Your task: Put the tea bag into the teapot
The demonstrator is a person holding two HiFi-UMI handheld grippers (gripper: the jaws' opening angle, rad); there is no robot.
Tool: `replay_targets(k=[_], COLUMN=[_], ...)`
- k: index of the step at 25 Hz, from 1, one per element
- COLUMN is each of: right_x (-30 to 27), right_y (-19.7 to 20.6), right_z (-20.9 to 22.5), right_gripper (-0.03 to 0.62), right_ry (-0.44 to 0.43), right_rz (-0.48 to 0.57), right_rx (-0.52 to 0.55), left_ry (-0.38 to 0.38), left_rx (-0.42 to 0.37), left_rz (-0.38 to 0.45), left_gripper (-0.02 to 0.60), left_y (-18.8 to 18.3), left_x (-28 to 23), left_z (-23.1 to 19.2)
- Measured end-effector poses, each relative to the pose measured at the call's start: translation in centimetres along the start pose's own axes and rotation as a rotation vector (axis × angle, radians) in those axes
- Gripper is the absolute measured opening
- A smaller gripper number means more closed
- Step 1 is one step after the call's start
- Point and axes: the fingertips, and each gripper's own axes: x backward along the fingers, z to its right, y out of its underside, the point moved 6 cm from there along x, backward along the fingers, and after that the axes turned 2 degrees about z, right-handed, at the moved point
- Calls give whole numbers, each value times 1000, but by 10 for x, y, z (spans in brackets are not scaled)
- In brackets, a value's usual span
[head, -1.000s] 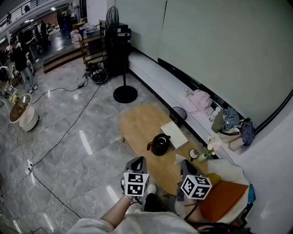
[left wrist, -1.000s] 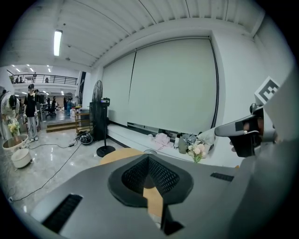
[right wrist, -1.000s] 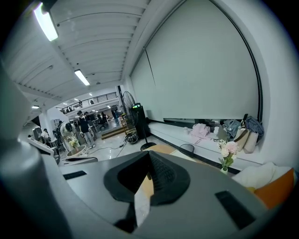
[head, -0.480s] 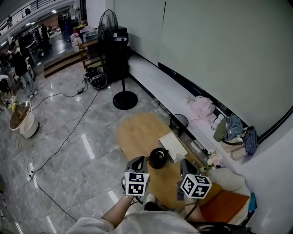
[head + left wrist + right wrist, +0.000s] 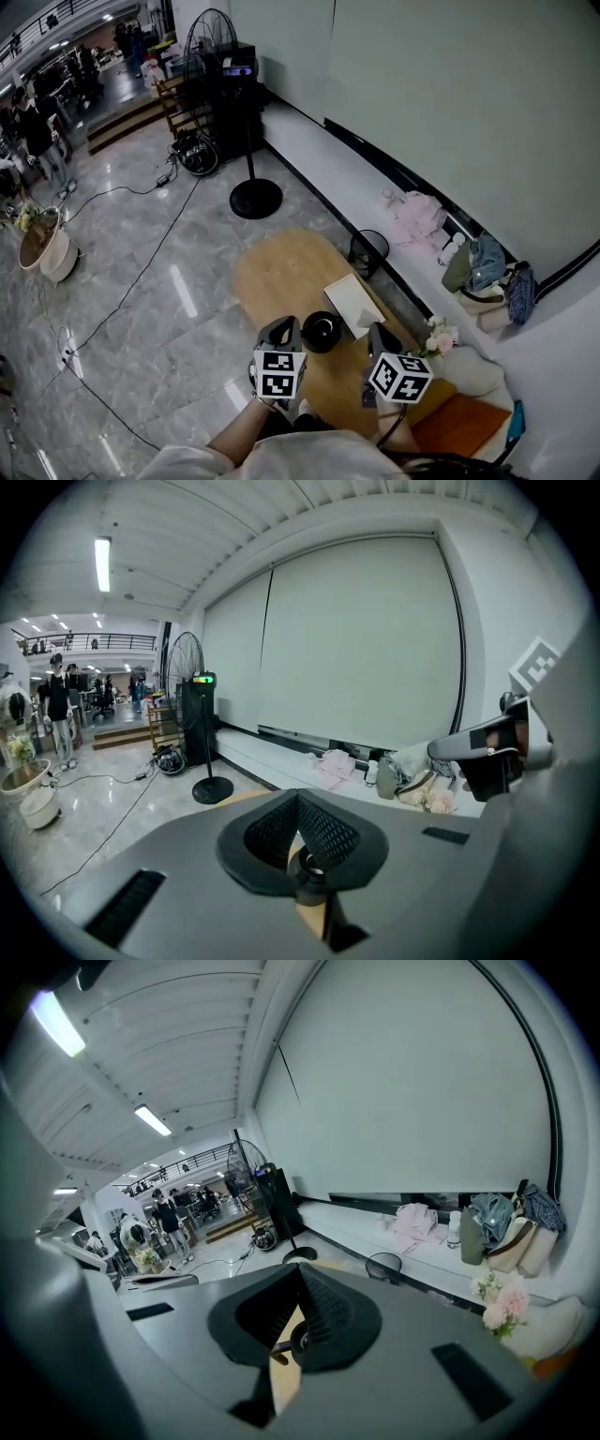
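Head view: the left hand-held gripper [image 5: 281, 333] and the right hand-held gripper [image 5: 377, 339] are held clenched and empty at the near end of the table [image 5: 281, 272], seemingly readied for a pickup; the teapot [image 5: 322, 331] is seen just ahead, between them; no tea bag can be made out

Overhead head view, forward gripper views share teapot [image 5: 322, 330].

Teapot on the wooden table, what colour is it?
The teapot is black. The head view shows it best.
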Motion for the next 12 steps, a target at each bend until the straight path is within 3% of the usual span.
replay_targets(k=[12], right_x=[-23], right_y=[-8], right_z=[-23], right_gripper=[34], right_ry=[19], right_rz=[-13], right_rx=[-3], left_ry=[31], left_rx=[20], left_rz=[-8], left_gripper=[6], left_y=[-6], left_x=[-21], left_z=[-32])
